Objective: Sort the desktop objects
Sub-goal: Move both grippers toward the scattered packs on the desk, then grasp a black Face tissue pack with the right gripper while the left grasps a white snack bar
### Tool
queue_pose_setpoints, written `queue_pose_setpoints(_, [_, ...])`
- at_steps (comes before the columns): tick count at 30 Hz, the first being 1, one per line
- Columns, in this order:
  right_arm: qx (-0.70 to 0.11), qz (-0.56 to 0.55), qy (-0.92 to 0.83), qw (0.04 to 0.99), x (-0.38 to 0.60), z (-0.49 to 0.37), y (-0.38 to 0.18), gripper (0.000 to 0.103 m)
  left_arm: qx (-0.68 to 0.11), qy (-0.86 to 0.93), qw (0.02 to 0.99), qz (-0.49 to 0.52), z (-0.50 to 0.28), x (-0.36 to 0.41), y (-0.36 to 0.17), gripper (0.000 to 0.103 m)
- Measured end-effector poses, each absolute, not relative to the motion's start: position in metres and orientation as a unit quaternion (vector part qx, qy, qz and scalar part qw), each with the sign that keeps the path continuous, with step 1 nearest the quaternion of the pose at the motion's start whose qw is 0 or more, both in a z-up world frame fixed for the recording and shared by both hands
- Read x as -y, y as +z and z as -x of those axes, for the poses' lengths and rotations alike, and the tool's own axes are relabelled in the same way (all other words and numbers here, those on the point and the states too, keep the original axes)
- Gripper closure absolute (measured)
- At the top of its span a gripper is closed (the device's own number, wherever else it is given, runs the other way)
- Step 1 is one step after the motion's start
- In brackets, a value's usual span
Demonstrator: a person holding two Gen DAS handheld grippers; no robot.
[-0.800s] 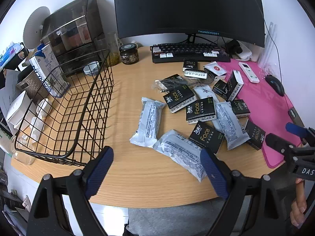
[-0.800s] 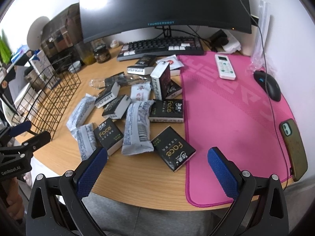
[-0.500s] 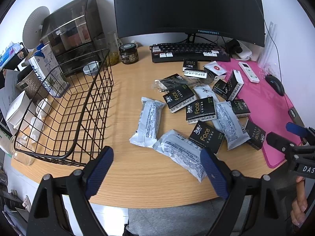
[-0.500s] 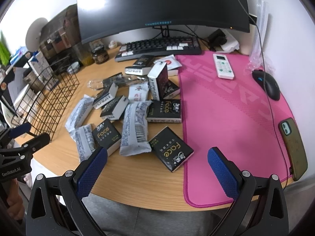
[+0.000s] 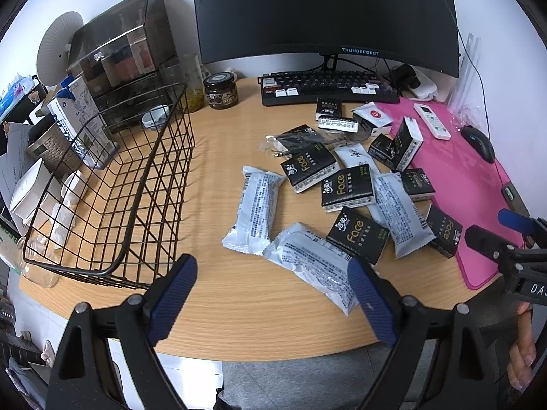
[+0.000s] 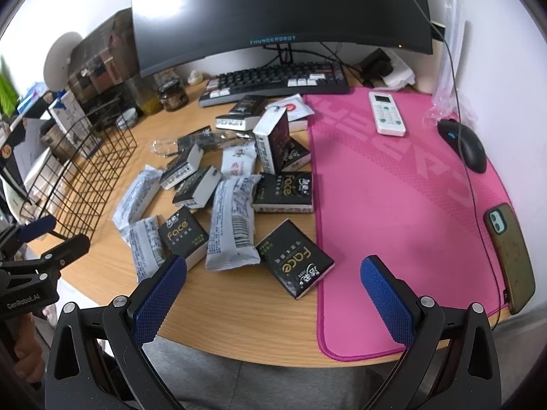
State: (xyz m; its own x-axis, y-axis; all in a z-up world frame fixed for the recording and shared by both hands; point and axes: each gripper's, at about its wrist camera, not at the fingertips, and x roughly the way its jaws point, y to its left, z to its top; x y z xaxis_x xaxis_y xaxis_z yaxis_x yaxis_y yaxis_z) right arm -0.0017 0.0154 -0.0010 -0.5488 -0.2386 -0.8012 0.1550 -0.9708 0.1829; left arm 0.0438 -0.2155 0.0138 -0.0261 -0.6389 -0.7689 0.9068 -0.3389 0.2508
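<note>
Hovering over the near edge of the wooden desk (image 5: 239, 307), the left gripper (image 5: 271, 294) holds its blue-padded jaws spread wide with nothing between them. Just ahead of its right pad lies a silver foil snack packet (image 5: 312, 263); beyond that, black tissue packs printed "Face" (image 5: 357, 234) are scattered among more foil packets. Ahead to its left stands the black wire basket (image 5: 112, 198). Far ahead, the black monitor reads "THUNDEROBOT" (image 5: 360, 51).

From the right wrist view, the right gripper (image 6: 273, 288) is likewise wide open and holding nothing. Directly ahead lies a black "Face" pack (image 6: 295, 258), touching the edge of the pink desk mat (image 6: 403, 205). At far left, the other gripper's body reads "GenRobot.AI" (image 6: 24, 302).
</note>
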Motion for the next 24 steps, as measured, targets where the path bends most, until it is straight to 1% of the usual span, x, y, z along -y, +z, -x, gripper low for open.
queue_pose_setpoints(8, [0.045, -0.464, -0.877, 0.113, -0.017, 0.003, -0.002, 0.000, -0.161, -0.696, 0.548, -0.435, -0.041, 0.217, 0.008, 0.013])
queue_pose_setpoints(15, [0.026, -0.488, -0.864, 0.126, -0.020, 0.013, -0.017, 0.000, -0.165, -0.683, 0.545, -0.456, -0.030, 0.222, -0.008, 0.013])
queue_pose_setpoints(21, [-0.056, -0.498, -0.852, 0.152, -0.020, 0.026, -0.045, 0.000, -0.204, -0.680, 0.527, -0.467, -0.019, 0.235, -0.034, 0.013])
queue_pose_setpoints(24, [-0.074, -0.497, -0.848, 0.167, -0.017, 0.037, -0.054, 0.000, -0.225, -0.669, 0.521, -0.480, -0.015, 0.246, -0.048, 0.013])
